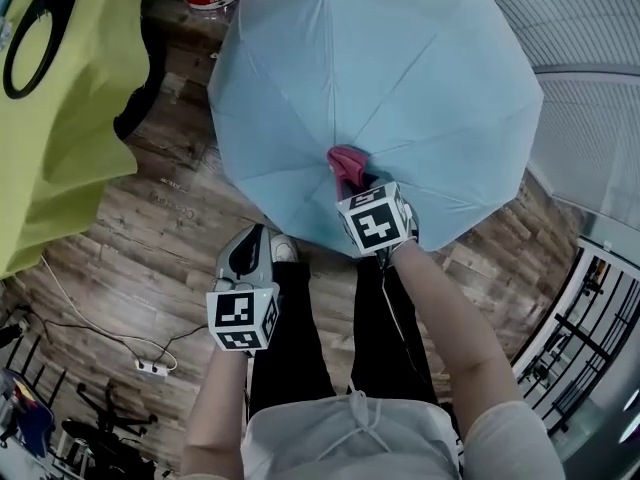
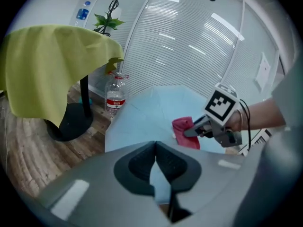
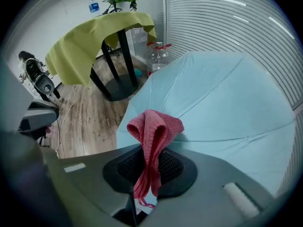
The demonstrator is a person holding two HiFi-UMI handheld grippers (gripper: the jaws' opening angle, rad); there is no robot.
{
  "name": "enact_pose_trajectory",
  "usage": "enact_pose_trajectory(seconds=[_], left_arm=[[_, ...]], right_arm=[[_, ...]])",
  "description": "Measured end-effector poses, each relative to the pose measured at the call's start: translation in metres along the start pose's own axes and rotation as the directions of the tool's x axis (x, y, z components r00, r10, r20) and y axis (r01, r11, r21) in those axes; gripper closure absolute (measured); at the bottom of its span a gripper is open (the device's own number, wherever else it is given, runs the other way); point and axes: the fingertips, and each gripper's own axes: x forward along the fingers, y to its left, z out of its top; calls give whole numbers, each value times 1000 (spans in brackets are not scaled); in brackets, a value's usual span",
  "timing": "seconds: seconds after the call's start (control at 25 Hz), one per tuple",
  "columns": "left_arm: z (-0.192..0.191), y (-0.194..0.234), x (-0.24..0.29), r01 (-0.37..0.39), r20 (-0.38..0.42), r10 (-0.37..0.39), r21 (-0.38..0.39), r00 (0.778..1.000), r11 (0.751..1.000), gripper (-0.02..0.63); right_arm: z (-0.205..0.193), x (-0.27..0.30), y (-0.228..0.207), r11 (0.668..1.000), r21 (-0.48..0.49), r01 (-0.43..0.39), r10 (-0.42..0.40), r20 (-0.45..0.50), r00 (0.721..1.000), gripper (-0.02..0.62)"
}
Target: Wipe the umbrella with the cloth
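An open light-blue umbrella [image 1: 380, 88] stands canopy-up on the wooden floor, also seen in the left gripper view [image 2: 156, 117] and the right gripper view [image 3: 222, 103]. My right gripper [image 1: 352, 180] is shut on a folded red cloth [image 3: 154, 131], whose bunched end [image 1: 346, 160] rests on the canopy's near panel. From the side the cloth [image 2: 185, 131] sticks out ahead of the right gripper [image 2: 189, 132]. My left gripper [image 1: 250, 243] hangs at the canopy's near-left edge, shut with nothing between its jaws.
A table under a yellow-green cloth [image 1: 70, 88] stands to the left with a black base [image 2: 71, 119]. A clear water bottle [image 2: 115, 96] stands by the umbrella's far edge. A white slatted wall [image 1: 590, 28] runs on the right. Cables and a power strip [image 1: 150, 368] lie on the floor.
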Motion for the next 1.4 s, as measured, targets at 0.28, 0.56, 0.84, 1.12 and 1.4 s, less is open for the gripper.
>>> enact_pose_trajectory(seconds=[0.28, 0.56, 0.84, 1.12, 1.4], left_arm=[[-7, -7, 9, -72, 6, 72, -26, 997, 997, 598], [0, -52, 29, -121, 15, 123, -90, 992, 989, 598], [15, -107, 55, -110, 25, 113, -105, 993, 988, 598], [22, -173, 88, -63, 2, 63, -69, 998, 996, 598], [38, -226, 125, -25, -10, 24, -19, 1000, 1000, 598]], right_arm=[[-5, 11, -12, 997, -65, -45, 46, 20, 999, 537], [-25, -3, -48, 989, -98, -108, 111, 22, 994, 535], [-38, -24, -96, 989, -93, -115, 118, 28, 993, 535], [-41, -50, -149, 983, -133, -128, 134, 37, 990, 535], [-38, -73, -203, 981, -144, -129, 142, 86, 986, 535]])
